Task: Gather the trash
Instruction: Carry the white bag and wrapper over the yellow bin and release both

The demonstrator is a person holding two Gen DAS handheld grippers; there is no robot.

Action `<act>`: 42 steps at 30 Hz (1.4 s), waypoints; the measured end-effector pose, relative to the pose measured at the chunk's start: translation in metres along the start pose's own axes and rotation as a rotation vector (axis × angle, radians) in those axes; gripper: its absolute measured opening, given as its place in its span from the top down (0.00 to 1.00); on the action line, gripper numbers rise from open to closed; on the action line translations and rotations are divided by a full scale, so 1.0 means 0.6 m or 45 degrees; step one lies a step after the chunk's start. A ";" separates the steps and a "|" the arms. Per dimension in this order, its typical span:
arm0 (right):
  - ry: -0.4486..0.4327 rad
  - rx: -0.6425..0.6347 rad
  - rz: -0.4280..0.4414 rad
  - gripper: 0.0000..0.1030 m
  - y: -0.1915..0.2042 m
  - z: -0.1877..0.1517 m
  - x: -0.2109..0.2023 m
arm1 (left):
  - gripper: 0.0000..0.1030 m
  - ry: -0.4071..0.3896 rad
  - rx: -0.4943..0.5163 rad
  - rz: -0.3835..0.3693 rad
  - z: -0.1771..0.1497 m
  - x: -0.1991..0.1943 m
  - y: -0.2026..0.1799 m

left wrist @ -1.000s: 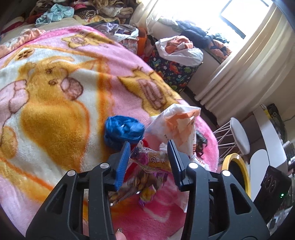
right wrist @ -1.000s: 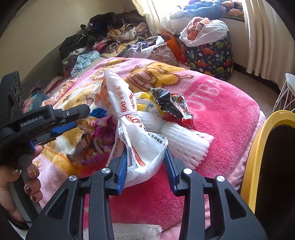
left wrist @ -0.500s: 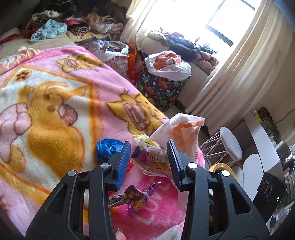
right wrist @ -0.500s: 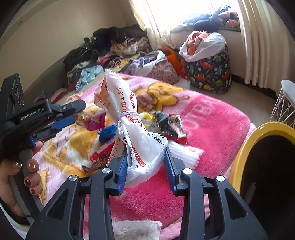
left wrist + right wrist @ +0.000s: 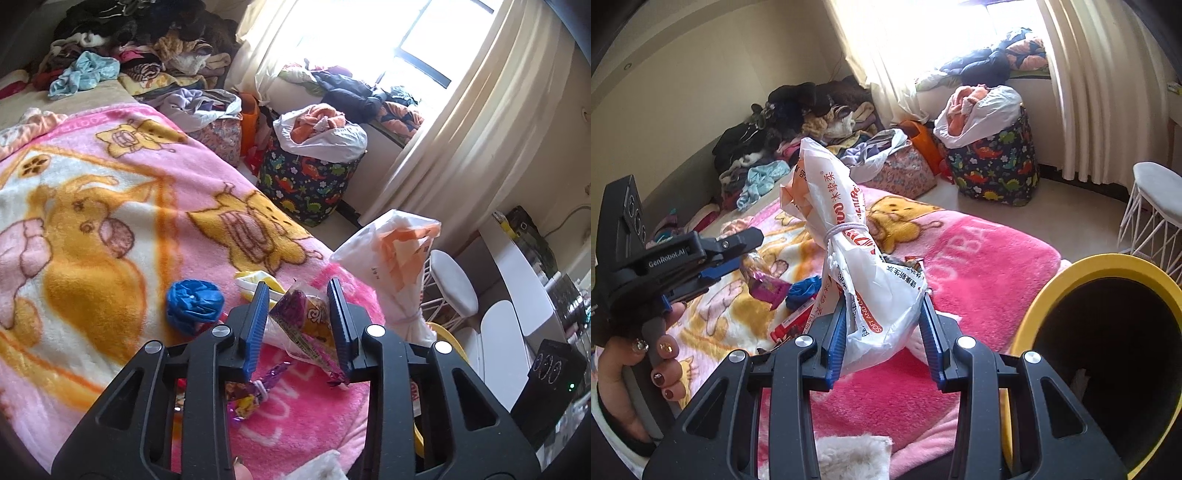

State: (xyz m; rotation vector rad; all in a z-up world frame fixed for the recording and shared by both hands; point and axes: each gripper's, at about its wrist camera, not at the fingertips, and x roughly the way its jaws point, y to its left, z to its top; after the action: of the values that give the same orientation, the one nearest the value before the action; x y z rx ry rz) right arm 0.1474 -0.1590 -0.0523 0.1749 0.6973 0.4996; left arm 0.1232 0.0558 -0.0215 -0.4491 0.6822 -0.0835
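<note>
While both hands have risen clear of the bed over the last second, each carries a piece of trash. The left hand-held gripper (image 5: 298,325) is closed on a purple snack wrapper (image 5: 306,328), which a second ago lay among the litter and now hangs lifted above the pink blanket (image 5: 110,206). The right hand-held gripper (image 5: 882,339) pinches the base of a white plastic bag (image 5: 846,236) tied with a band, held upright as before. Just to its right, the yellow-rimmed bin (image 5: 1108,266) now fills more of the right view, so both pieces look ready to be dropped in. Left on the blanket are a blue crumpled bag (image 5: 194,304), a red packet (image 5: 792,321) and small purple wrappers (image 5: 255,395).
</note>
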 end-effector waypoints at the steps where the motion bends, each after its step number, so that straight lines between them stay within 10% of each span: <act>1: -0.008 0.005 -0.007 0.66 -0.003 0.000 -0.004 | 0.75 0.006 -0.002 -0.008 -0.002 0.002 -0.003; 42: -0.143 0.354 -0.238 0.66 -0.195 -0.050 -0.124 | 0.75 0.116 0.253 -0.182 -0.061 0.074 -0.209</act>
State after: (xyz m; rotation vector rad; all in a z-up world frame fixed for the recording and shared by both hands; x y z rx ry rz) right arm 0.1238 -0.2980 -0.0697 0.3920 0.6639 0.2105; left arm 0.1438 -0.0808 -0.0191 -0.3034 0.7230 -0.3059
